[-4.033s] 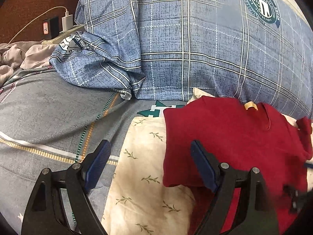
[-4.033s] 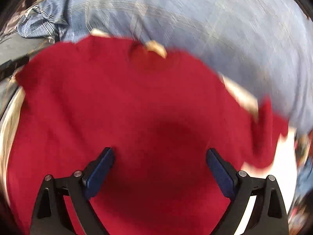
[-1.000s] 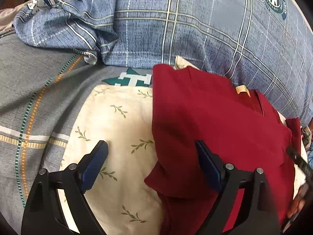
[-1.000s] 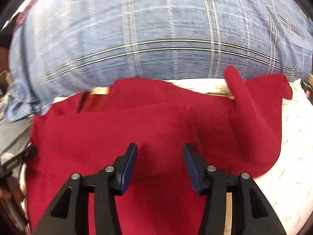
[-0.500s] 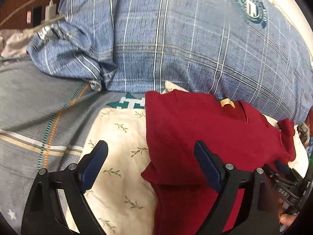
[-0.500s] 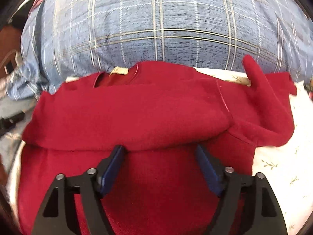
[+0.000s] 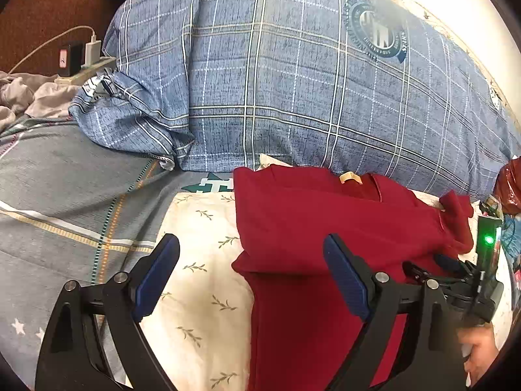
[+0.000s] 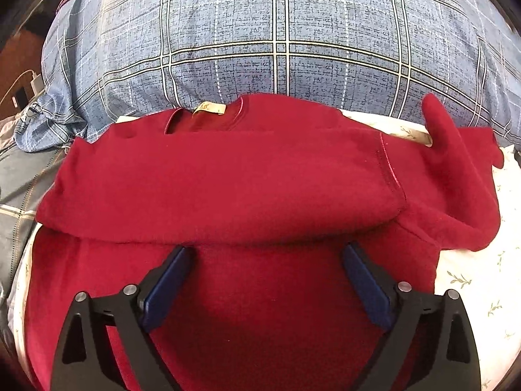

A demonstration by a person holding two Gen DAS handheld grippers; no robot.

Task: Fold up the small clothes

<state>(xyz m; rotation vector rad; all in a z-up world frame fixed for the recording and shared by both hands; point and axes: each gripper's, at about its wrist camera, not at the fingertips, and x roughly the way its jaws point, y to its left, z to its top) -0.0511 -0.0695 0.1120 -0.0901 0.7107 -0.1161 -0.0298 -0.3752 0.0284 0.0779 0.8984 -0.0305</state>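
Note:
A dark red shirt [image 8: 228, 189] lies on a cream leaf-print cloth [image 7: 202, 260], its collar and tan label [image 8: 210, 108] toward the pillow. One sleeve is folded across the chest; the other sleeve [image 8: 456, 176] lies crumpled at the right. My right gripper [image 8: 267, 280] is open and empty, low over the shirt's lower half just below the folded edge. My left gripper [image 7: 250, 277] is open and empty, straddling the shirt's left edge [image 7: 247, 257]. The right gripper also shows in the left wrist view [image 7: 456, 270], at the shirt's far side.
A large blue plaid pillow [image 7: 293, 81] lies right behind the shirt. Grey bedding [image 7: 65, 179] spreads to the left. A power strip with chargers [image 7: 81, 62] sits at the far left, and a red crinkly bag [image 7: 508, 182] at the right edge.
My right gripper has opened from nearly shut to wide and drawn back from the folded sleeve. My left gripper has pulled back and up slightly, still open.

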